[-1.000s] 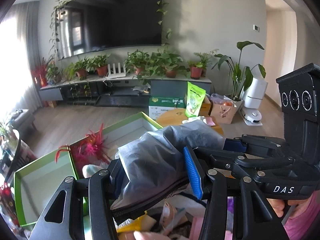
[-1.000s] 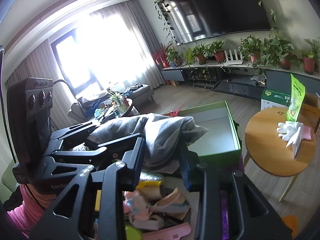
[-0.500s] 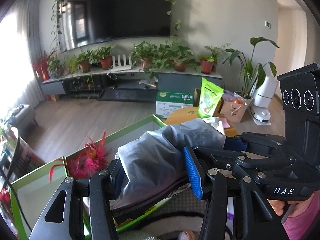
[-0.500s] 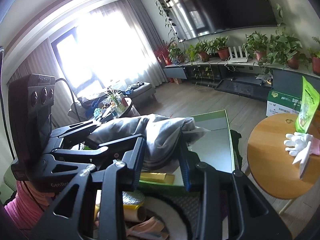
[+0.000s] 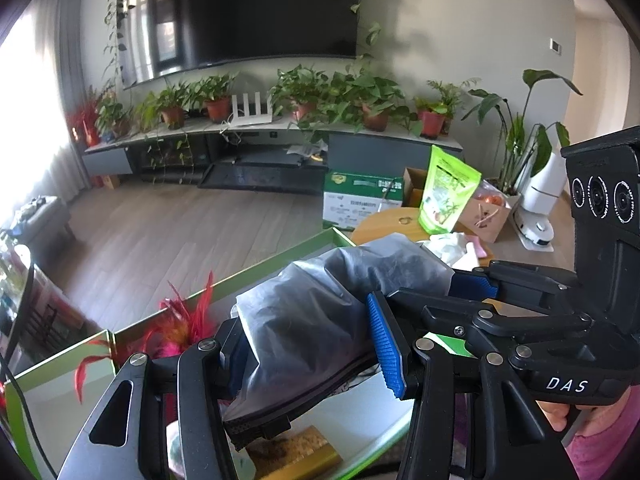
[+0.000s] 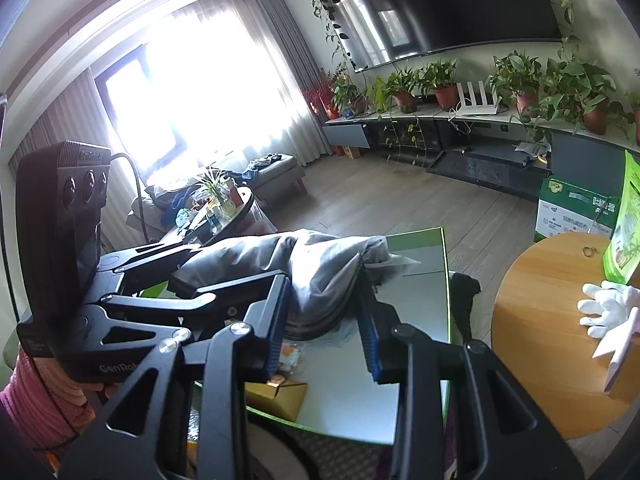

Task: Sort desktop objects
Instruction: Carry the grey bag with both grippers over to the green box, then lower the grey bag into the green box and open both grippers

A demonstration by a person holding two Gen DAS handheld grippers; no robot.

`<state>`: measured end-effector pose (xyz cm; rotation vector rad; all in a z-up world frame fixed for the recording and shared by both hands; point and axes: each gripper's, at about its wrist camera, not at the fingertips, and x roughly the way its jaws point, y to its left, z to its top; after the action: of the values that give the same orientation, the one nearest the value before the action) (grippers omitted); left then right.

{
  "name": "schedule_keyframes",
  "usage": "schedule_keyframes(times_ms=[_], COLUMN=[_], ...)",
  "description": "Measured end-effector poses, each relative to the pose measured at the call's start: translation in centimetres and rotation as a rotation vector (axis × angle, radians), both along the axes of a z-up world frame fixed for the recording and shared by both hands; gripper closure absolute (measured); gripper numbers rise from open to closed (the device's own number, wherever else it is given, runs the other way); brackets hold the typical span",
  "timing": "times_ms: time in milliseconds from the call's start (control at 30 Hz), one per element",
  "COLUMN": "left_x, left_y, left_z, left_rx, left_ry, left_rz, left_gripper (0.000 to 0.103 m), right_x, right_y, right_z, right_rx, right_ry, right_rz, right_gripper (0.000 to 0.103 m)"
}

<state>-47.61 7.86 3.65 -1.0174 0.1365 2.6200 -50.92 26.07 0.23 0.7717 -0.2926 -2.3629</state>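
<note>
Grey plastic-wrapped bundle (image 5: 332, 312) | both grippers, left gripper (image 5: 308, 356) and right gripper (image 6: 326, 320), are clenching it | should be lowering level into green box (image 6: 445, 280), releasing together.

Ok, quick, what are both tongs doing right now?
Left tongs: closed on the grey plastic-wrapped bundle.
Right tongs: closed on the same bundle's other end, over the green-rimmed box.

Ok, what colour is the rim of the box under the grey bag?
Bright green rim on the box, clearest in the left wrist view.
</note>
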Motion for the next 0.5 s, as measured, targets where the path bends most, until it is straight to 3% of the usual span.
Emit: schedule_keyframes(times_ms=[167, 300, 500], left_x=[-1.9, -3.5, -4.7], left_y=[0.3, 0.7, 0.7], left_z=[-0.9, -2.1, -4.4], left_rx=[-0.011, -0.064, -0.122], left_ry=[-0.014, -0.042, -0.137], left_rz=[0.016, 0.051, 0.072], left_gripper=[0.051, 0.051, 0.049], right_x=[-1.5, -3.0, -4.3], right_y=[0.1, 0.1, -0.2], right_z=[-0.7, -1.4, -2.9], right_rx=[0.014, 0.038, 0.12], right_ry=[0.004, 0.01, 0.0], right_rz=[-0.013, -0.025, -0.107], right_gripper=[0.069, 0.069, 0.062])
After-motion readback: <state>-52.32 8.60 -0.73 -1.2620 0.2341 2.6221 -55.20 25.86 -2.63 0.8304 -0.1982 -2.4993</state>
